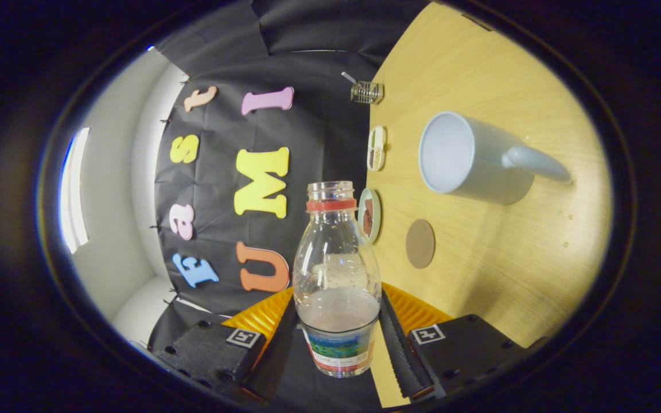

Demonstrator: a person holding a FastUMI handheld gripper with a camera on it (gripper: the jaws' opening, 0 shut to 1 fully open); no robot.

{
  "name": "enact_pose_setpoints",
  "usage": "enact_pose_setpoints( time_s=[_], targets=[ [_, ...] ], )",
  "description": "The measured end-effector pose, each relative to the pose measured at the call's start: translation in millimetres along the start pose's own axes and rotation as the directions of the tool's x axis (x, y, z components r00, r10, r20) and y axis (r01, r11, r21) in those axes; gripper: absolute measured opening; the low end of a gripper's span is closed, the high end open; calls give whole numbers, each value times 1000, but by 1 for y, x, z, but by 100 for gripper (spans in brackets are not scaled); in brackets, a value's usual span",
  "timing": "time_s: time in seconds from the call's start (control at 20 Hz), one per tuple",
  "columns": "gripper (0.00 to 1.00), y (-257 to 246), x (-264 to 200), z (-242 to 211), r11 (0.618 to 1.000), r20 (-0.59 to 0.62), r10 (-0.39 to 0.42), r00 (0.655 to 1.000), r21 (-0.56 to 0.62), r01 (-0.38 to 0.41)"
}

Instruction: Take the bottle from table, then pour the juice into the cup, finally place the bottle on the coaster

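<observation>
Clear plastic bottle (pixel 337 287) with a red neck ring, no cap and a printed label sits clamped between the two fingers of the gripper (pixel 337 338), both pressing on its lower body; it is off the table and the whole view is rolled well onto its side, so the light wooden tabletop (pixel 479 275) stands almost upright to one side of the fingers; a low band of pinkish juice lies in the bottle's bottom part, well short of the mouth; the white ceramic mug (pixel 471 159) with its handle stands on the wood, beyond the fingers and apart from the bottle, its inside looking pale and bare as far as I can tell; the round brown coaster (pixel 420 243) lies on the wood between mug and bottle, nothing on it; small dishes and a little glass jar sit along the far edge by the black cloth wall; so the pick-up looks done, the tilt suggests pouring is in hand, and setting the bottle on the coaster is left
</observation>
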State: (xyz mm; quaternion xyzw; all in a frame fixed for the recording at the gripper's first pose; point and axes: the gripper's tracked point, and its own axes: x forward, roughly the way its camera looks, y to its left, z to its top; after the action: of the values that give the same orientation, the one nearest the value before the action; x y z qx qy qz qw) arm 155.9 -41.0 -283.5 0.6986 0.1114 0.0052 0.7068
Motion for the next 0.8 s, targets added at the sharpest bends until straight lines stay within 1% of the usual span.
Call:
enact_pose_setpoints(
  time_s=[0.25, 0.35, 0.55, 0.8],
  targets=[
    [81, -5, 5, 7, 987, 1, -13, 1000, 160, 12],
    [80, -6, 6, 9, 980, -1, -11, 1000, 199, 11],
    [80, -6, 9, 15, 974, 10, -13, 1000, 226, 10],
    [81, 1, 6, 30, 961, 30, 18, 999, 276, -26]
  ],
)
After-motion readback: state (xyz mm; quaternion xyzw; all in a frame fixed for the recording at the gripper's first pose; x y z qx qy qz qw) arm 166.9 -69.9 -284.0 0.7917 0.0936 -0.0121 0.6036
